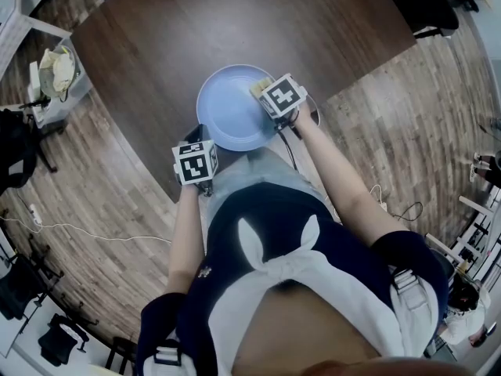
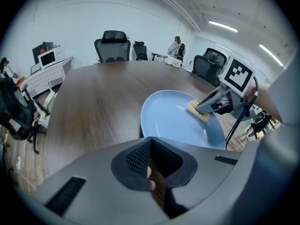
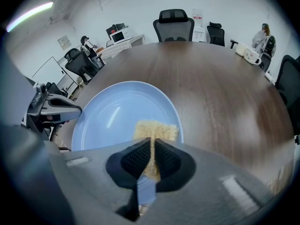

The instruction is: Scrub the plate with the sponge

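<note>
Mid-scrub, by the look. Clamped on sponge (image 3: 157, 129) w/ R gripper (image 3: 152, 149): pinched edge-on btwn jaws, free yellow end poking fwd & lying flat on plate (image 3: 112, 111). Resting on plate's far-right part, near rim, on R gripper's own side, prob. for sweeping inward w/o reaching across. Plate flat on table (image 1: 235, 22), close to the edge nearest the person, w/in easy reach of both grippers. L gripper (image 2: 151, 146) parked just at plate's near-left rim, jaws a narrow slot apart, only brown table wood showing btwn them, nothing held. Can't tell whether touching rim or just beside. Likely put there as a stop, to keep plate from sliding twd the person under scrub pressure. No suds or dirt visible on the blue, so no way to judge progress. Main risk, imo: plate skating sideways on smooth wood w/ no real grip on it. Calls for light, inward strokes.
</note>
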### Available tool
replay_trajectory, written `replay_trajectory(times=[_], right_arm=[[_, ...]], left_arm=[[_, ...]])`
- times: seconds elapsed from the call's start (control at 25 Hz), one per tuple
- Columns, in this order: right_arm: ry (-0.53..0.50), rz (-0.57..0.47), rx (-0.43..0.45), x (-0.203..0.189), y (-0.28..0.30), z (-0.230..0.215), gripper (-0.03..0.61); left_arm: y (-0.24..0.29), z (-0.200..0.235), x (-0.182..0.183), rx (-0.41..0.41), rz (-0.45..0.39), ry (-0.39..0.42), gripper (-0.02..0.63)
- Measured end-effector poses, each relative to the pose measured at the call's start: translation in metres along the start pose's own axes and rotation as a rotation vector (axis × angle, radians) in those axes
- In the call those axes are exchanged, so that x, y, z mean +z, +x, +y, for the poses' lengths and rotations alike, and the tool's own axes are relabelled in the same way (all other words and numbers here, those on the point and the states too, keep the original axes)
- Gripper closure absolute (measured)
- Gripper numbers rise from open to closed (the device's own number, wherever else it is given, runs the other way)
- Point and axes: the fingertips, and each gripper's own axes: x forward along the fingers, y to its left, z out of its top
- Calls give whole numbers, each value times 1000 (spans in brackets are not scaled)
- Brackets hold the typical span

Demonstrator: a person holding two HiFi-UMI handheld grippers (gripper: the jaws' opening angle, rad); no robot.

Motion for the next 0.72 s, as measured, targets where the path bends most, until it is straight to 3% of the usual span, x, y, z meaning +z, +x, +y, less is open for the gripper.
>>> replay_trajectory(times=[0.72], right_arm=[[-17, -58, 85, -30, -6, 22, 555]], left_arm=[[-1, -5, -7, 15, 8, 35, 611]])
